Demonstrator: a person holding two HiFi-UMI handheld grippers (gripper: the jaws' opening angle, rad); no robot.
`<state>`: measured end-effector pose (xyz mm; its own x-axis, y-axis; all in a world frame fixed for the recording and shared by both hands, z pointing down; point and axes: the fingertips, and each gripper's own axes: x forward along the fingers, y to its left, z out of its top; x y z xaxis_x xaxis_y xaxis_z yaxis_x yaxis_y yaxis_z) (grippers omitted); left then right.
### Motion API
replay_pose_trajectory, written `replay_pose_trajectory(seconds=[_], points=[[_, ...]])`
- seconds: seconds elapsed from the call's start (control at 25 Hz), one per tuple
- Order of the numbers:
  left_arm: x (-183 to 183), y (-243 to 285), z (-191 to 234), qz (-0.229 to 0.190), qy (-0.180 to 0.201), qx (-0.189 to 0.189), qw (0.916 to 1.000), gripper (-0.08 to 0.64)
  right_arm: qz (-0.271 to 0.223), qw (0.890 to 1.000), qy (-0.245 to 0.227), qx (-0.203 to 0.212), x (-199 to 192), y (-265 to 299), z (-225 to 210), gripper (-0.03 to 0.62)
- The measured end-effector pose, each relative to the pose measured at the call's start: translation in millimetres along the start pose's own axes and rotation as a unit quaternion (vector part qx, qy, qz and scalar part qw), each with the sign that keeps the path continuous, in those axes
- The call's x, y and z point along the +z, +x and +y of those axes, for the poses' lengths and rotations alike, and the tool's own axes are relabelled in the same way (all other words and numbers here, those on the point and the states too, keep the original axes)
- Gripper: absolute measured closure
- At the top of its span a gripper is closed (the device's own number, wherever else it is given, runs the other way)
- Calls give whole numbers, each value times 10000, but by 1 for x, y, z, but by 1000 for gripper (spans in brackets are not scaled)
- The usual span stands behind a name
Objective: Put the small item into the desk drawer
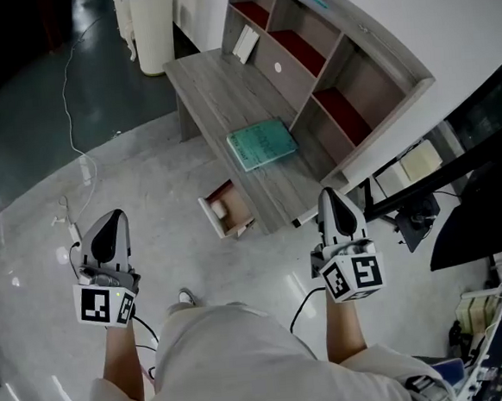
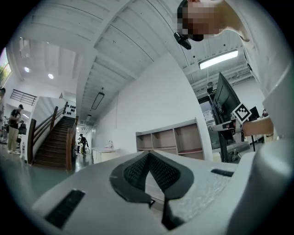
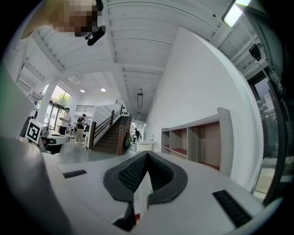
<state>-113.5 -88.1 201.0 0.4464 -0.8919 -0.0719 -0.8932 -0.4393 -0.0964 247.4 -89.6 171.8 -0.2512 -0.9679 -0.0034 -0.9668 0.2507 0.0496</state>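
In the head view the grey wooden desk (image 1: pixel 217 94) has its small drawer (image 1: pixel 240 225) pulled open at the front. A small pale item (image 1: pixel 220 209) lies inside it. My left gripper (image 1: pixel 112 219) hangs over the floor, left of the drawer and clear of it. My right gripper (image 1: pixel 334 197) is near the desk's right front corner. In the left gripper view the left gripper (image 2: pixel 149 154) has its jaws together at the tips with nothing between them. In the right gripper view the right gripper (image 3: pixel 147 154) is shut too, and I see no object in it.
A teal book (image 1: pixel 261 143) lies on the desk top. A shelf hutch (image 1: pixel 327 68) with red-floored compartments stands along the desk's back. A white bin (image 1: pixel 153 30) is at the desk's far end. A cable (image 1: pixel 72 105) trails over the floor. A monitor stand (image 1: pixel 416 204) is at right.
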Motion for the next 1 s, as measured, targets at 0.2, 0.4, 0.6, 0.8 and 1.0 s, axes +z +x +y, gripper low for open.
replay_pose_trajectory(seconds=[0.2,0.4,0.6,0.8,1.0], points=[[4,2,10,-23,-65,-13,10000,554,-43,9998,-72,-178,9,-3,0,595],[-5,-3,19,40,-212,8,9998,554,16,9992,-154,-356,7,-2,-2,595],[-9,1,25,57,-252,-126,9996,554,54,9986,-107,-514,5,-2,3,595],[-7,1,34,46,-254,-245,9994,554,59,9982,-72,-595,5,-1,16,595],[-7,-3,42,15,-244,-355,9991,554,59,9985,-82,-538,0,4,38,595]])
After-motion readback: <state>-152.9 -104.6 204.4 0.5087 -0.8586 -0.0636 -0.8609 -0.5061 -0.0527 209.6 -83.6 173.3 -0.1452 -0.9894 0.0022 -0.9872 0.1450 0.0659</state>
